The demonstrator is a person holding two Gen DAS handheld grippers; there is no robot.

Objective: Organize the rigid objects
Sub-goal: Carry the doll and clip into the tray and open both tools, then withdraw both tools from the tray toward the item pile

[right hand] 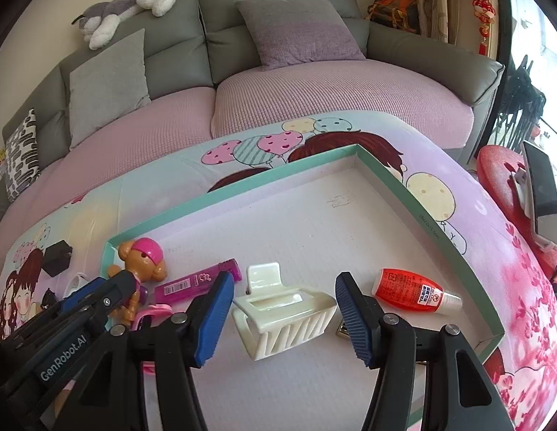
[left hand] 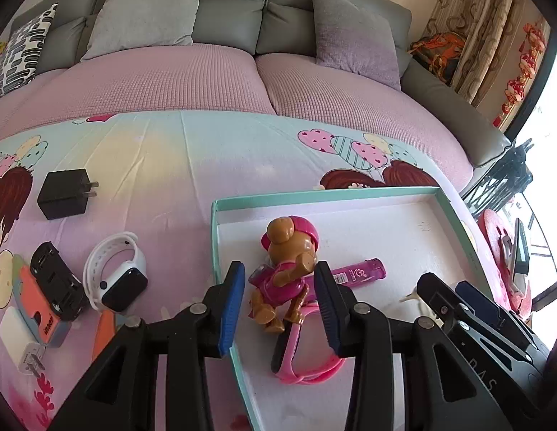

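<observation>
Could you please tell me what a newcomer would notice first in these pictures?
Probably the brown toy dog in pink, standing in the near left corner of the teal-rimmed tray. Beside it lie a pink lighter and a cream hair clip, with a red bottle further right.

Inside the teal-rimmed box (right hand: 404, 179) five kinds of thing are sitting, one of each: toy bear (right hand: 142, 262), pink lighter (right hand: 197, 282), pink watch (left hand: 300, 355), cream hair claw (right hand: 282, 318), red bottle (right hand: 411, 291). Left of the box two black chargers (left hand: 64, 194) (left hand: 57, 289), one white charger (left hand: 21, 337) and one white watch (left hand: 115, 274) are lying.
</observation>
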